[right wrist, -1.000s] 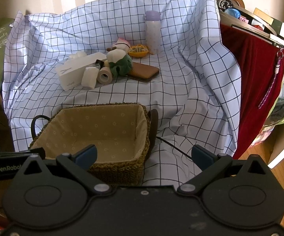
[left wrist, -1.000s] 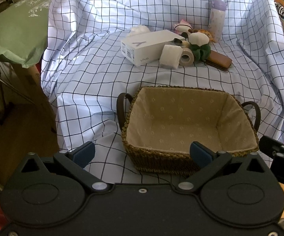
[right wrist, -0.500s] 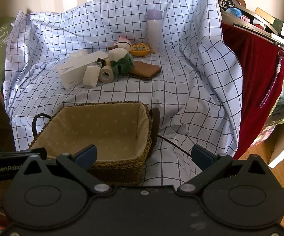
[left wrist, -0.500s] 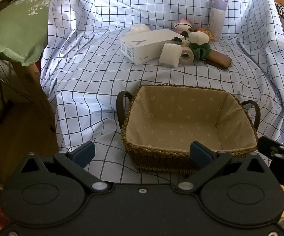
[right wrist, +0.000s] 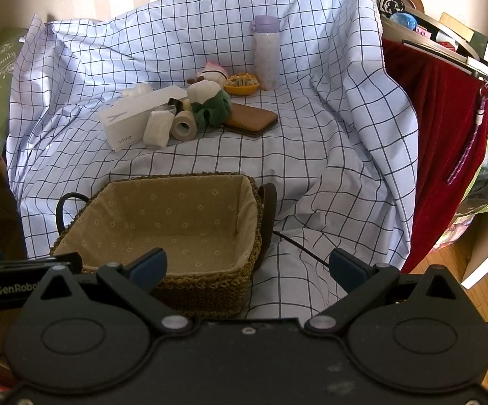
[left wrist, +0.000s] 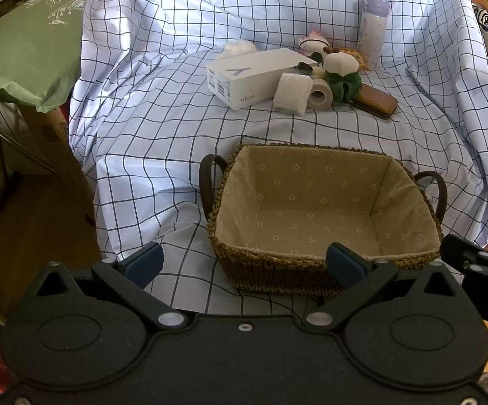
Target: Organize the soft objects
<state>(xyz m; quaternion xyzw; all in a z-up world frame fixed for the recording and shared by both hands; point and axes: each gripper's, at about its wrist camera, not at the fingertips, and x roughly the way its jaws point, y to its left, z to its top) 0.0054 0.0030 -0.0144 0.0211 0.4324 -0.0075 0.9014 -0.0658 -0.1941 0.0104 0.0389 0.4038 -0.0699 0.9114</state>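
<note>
A woven basket [left wrist: 271,266] [right wrist: 210,287] with a beige lining stands empty on the checked cloth, near the front. Behind it lies a cluster: a green and white plush [left wrist: 343,76] [right wrist: 210,104], a white tissue pack [left wrist: 293,93] [right wrist: 158,128], a tape roll [left wrist: 320,94] [right wrist: 184,125], a white fluffy ball [left wrist: 239,47] [right wrist: 137,90] and a pink and white soft toy [left wrist: 313,42] [right wrist: 213,71]. My left gripper [left wrist: 244,263] is open and empty just before the basket's front left. My right gripper [right wrist: 247,266] is open and empty at the basket's front right.
A white vivo box [left wrist: 250,77] [right wrist: 136,118], a brown wallet [left wrist: 375,99] [right wrist: 250,119], a lilac bottle [left wrist: 374,30] [right wrist: 266,52] and a yellow dish [right wrist: 242,84] sit among the cluster. A green bag [left wrist: 24,47] lies left; a red cloth [right wrist: 443,141] hangs right.
Both grippers have drawn back slightly and risen, so the basket and cluster sit a little farther off. Jaws stay open.
</note>
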